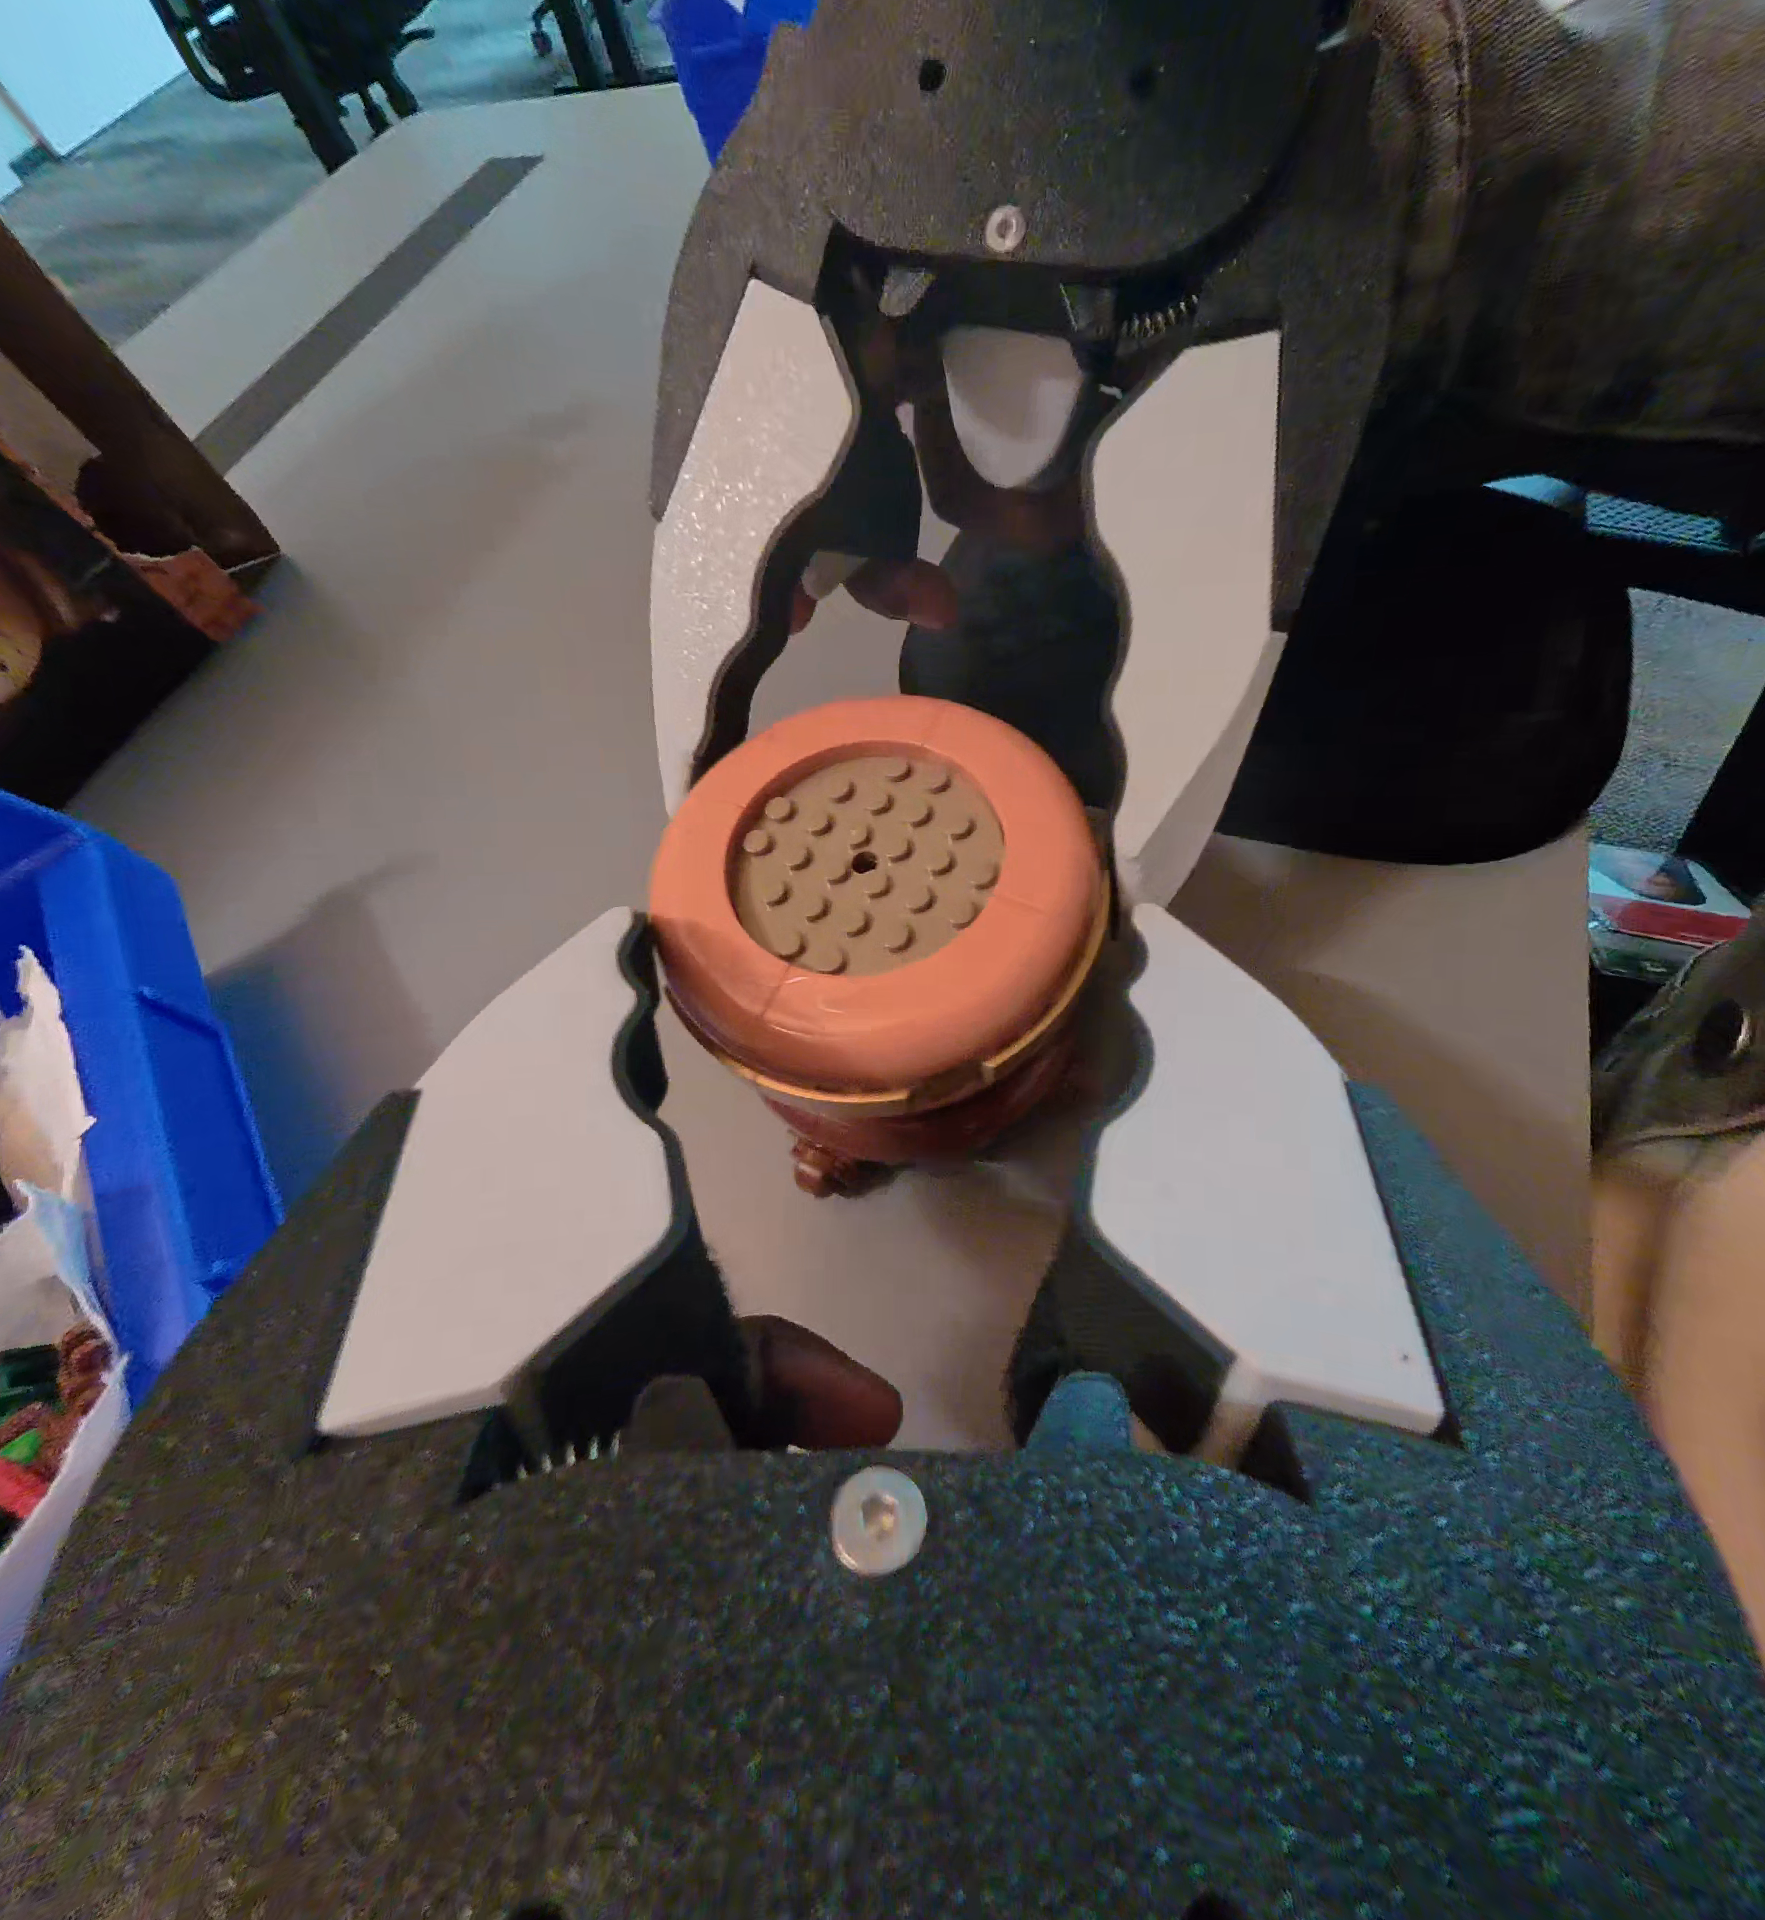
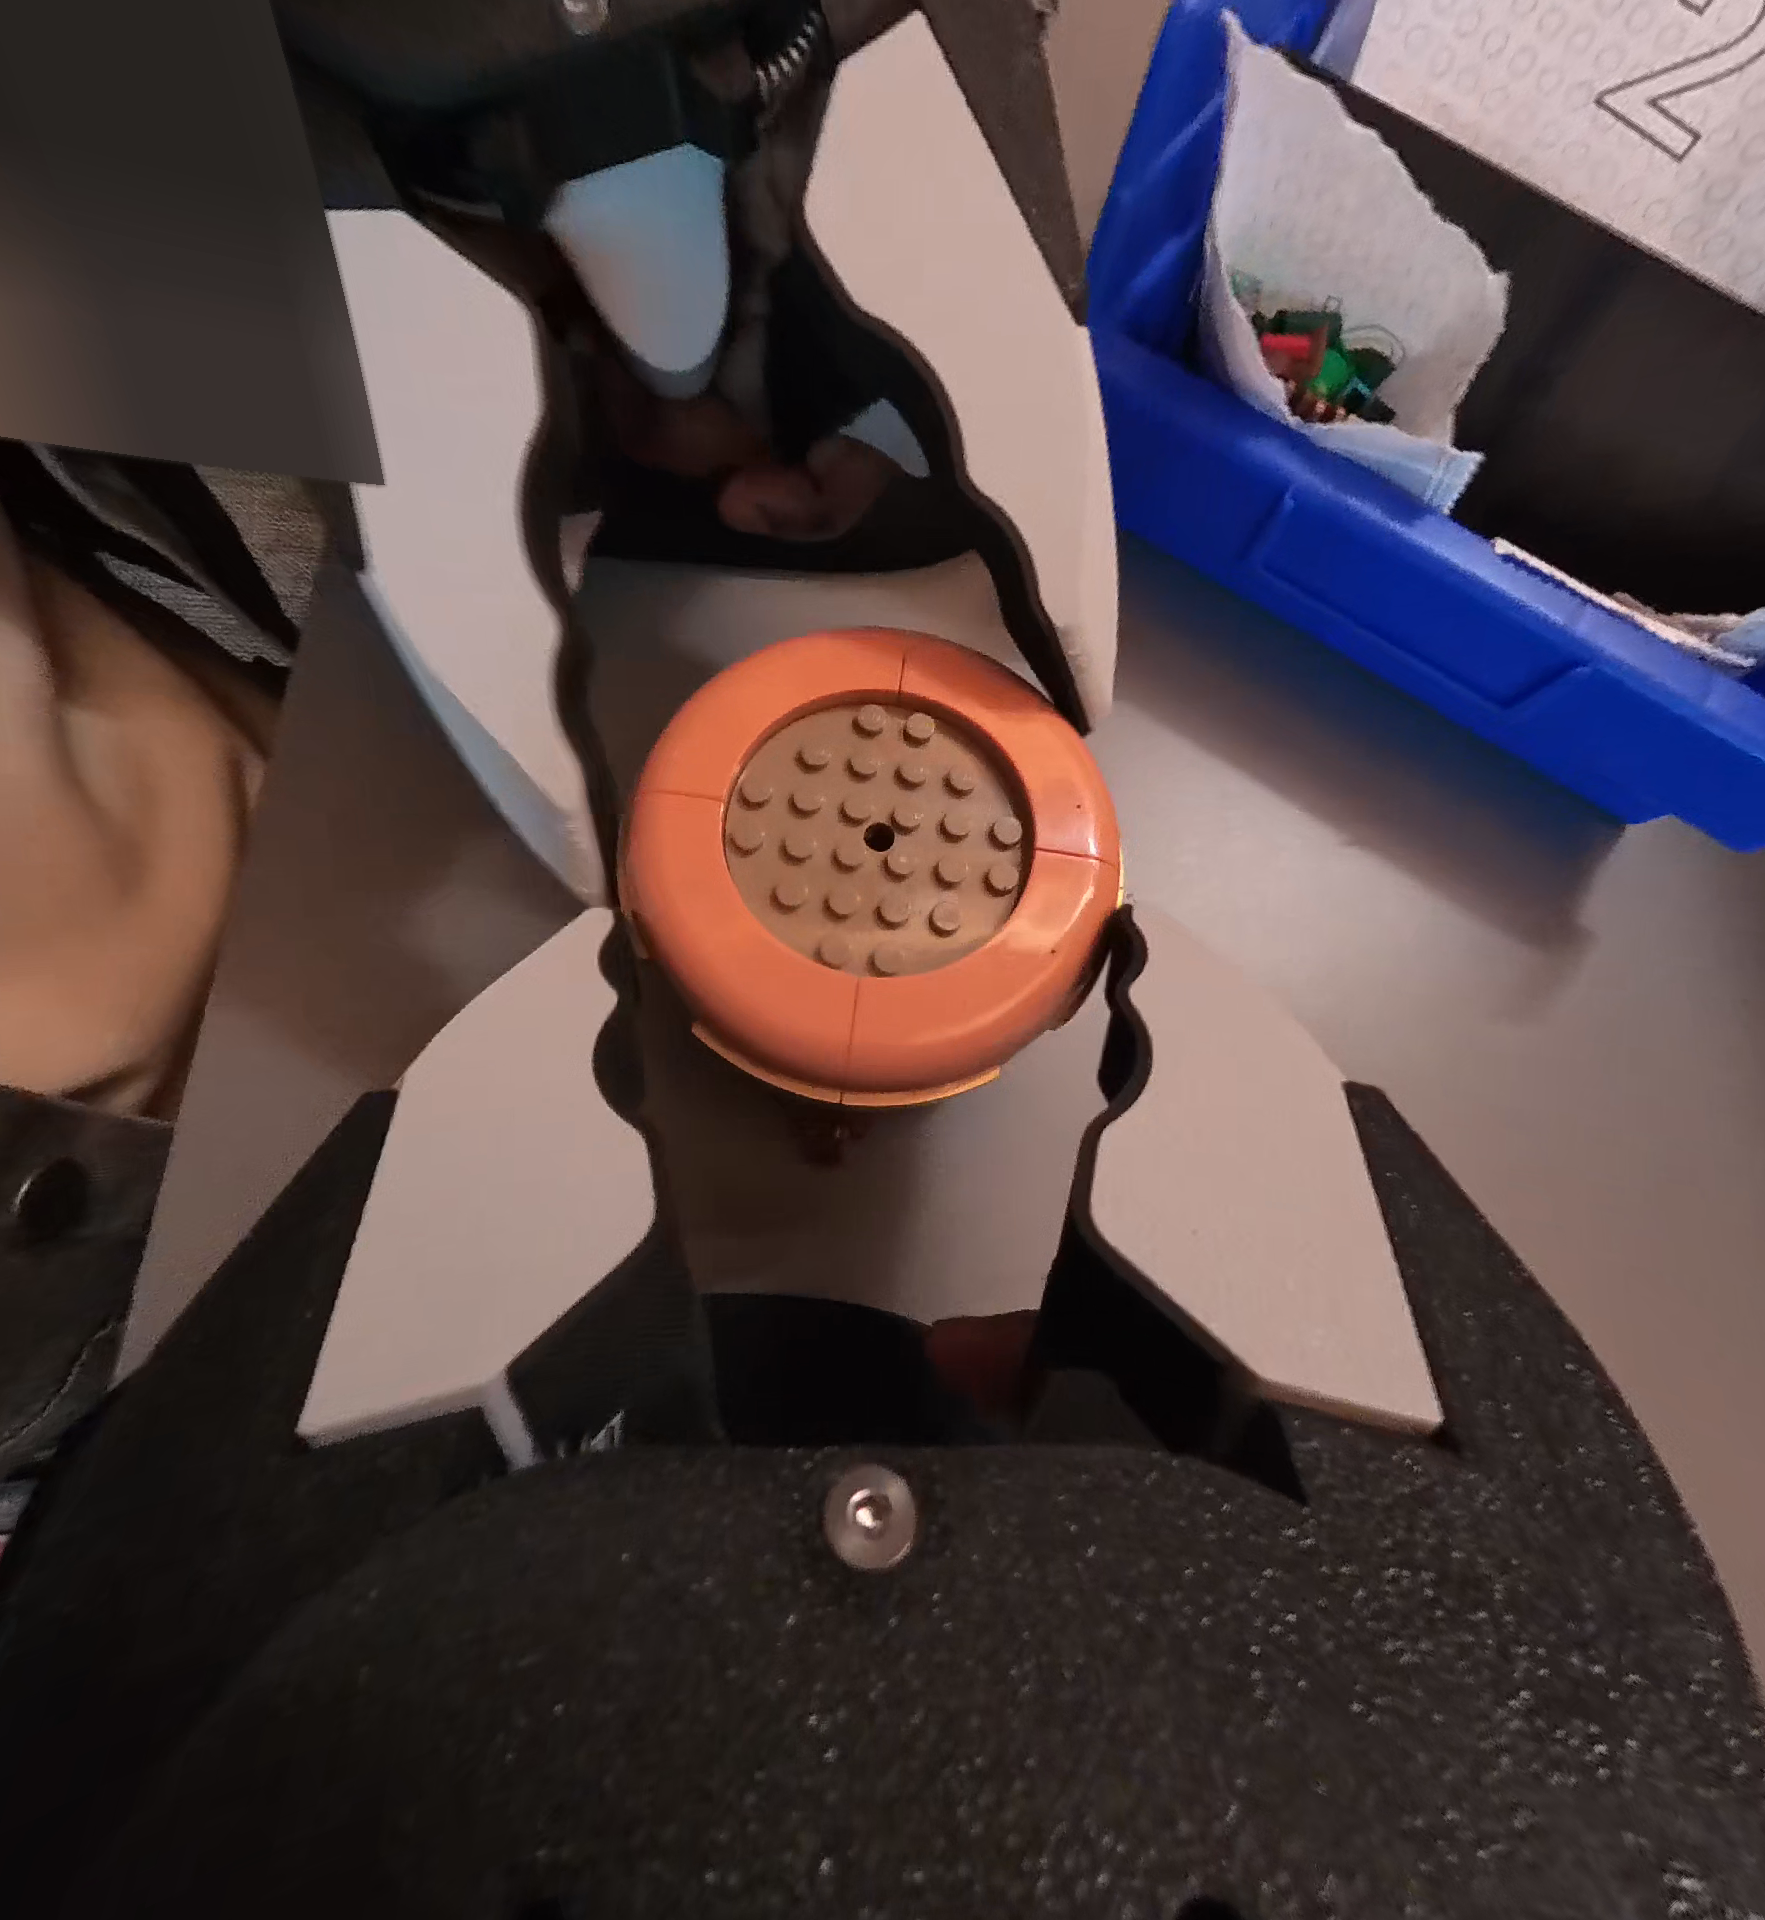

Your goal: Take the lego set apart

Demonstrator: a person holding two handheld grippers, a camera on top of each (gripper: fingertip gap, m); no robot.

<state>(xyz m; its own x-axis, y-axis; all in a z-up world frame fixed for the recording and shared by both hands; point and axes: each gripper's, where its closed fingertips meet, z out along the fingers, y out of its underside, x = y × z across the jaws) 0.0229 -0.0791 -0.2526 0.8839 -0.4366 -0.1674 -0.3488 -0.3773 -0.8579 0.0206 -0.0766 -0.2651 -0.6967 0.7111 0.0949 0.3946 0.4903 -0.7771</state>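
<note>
A round lego pot stands on the grey table. It has an orange rim ring, a tan studded plate sunk in its top, a gold band and a dark brown body. My left gripper comes from the near side, and its fingertips press the rim from both sides. My right gripper faces it from the far side and also closes on the rim. In the right wrist view the pot sits between the right gripper and the opposing left gripper.
A blue bin holding a torn white paper bag of loose lego pieces stands left of the pot; it also shows in the right wrist view. A brown printed box stands at the far left. A white box lies behind the bin. A person's sleeve hangs close. Less than 4 cm separates the two grippers' tips.
</note>
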